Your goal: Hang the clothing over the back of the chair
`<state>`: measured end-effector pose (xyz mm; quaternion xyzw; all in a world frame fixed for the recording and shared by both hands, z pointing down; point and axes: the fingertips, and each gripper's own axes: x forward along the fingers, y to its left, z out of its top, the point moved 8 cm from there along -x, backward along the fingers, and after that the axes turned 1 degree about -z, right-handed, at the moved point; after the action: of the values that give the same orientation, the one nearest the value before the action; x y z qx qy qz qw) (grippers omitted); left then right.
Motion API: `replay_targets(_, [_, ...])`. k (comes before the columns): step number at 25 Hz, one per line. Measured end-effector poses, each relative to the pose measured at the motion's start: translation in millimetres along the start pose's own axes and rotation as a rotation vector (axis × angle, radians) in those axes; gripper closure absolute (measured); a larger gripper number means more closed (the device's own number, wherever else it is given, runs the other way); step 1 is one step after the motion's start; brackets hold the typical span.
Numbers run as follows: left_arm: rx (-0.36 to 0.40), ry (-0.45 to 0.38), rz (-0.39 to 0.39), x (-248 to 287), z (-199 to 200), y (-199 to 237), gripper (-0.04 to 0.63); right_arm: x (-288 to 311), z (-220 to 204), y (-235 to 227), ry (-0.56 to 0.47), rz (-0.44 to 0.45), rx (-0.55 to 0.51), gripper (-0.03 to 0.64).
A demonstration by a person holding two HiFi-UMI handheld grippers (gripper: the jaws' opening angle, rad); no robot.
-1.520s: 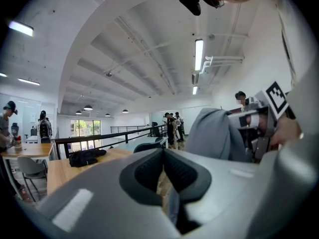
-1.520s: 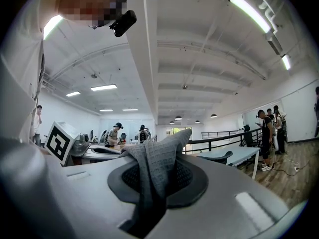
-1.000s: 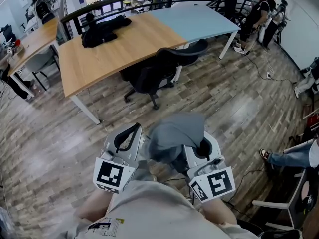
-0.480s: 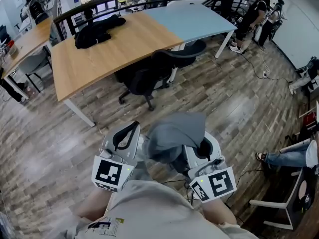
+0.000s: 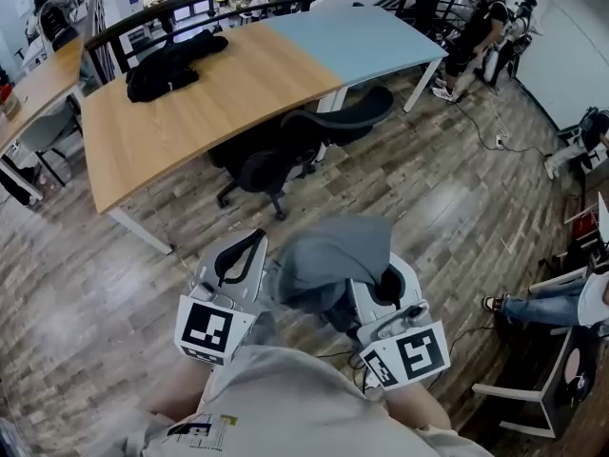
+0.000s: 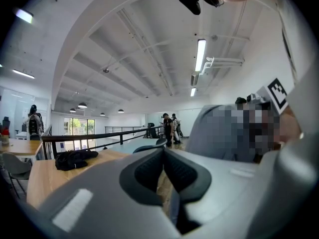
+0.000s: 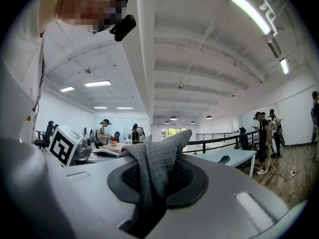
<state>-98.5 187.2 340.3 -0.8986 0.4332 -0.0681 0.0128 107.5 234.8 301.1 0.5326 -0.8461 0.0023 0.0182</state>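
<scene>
Floorboards (image 5: 457,198) below; grey garment (image 5: 328,255) drapes across my tools, right tool (image 7: 158,156) clamping it, left tool (image 6: 163,152) closed.

A long table (image 5: 238,89), wood with a pale blue right end, stands on a plank floor (image 5: 419,208). A black garment (image 5: 171,60) lies bunched near the table's far left corner. A black office chair (image 5: 285,150) stands on the floor, pushed up to the table's near edge. Left of the table, a second wooden desk (image 5: 38,84) stands on the same floor.
</scene>
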Motion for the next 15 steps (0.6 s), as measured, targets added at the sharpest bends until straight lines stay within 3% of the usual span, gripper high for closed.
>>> replay_targets(15, [-0.023, 0.023, -0.057, 137.0, 26.4, 134.2, 0.594, 160.9, 34.3, -67.4, -0.006, -0.097, -0.004, 0.551])
